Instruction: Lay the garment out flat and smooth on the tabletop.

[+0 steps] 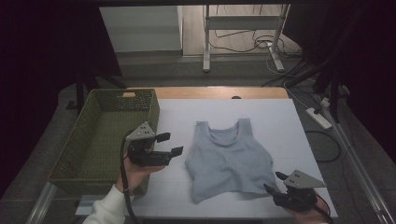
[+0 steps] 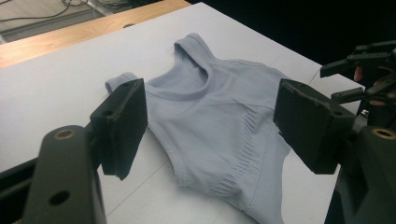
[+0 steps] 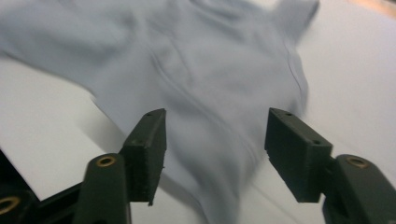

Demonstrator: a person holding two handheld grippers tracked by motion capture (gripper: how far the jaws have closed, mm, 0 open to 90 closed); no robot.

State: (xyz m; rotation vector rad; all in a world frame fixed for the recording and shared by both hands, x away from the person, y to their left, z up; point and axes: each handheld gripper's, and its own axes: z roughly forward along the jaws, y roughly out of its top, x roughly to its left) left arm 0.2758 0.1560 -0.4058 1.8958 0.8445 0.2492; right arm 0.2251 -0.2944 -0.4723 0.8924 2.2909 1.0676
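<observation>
Far left: woven green basket (image 1: 100, 135) sits on the desk (image 1: 299, 140), its near corner hanging toward the desk's front edge; nothing visible inside it

Left tongs (image 1: 170, 144), held by a hand in a white sleeve (image 1: 108, 209), hover just beside the basket's right wall and near the left side of the garment. Jaws spread, nothing between them. In the left gripper view the pads frame the top without touching it

Centre: grey tank top (image 1: 230, 158) lies flat and face up on the white desk, straps toward the far side, hem toward the person. Hem looks slightly rumpled at the near left corner. No fold made yet

Right tongs (image 1: 273, 182) sit at the near right corner of the hem, by the desk's front edge. Jaws spread, cloth below them but not pinched as far as the right gripper view (image 3: 210, 158) shows; that view is blurred

Judgement: garment is laid out, so the spreading stage looks done; folding and the move into the basket are both left

Room: open white surface around the top on all 4 sides, widest on the far side. Tightest spots are the basket wall by the left tongs and the front edge under the right tongs
</observation>
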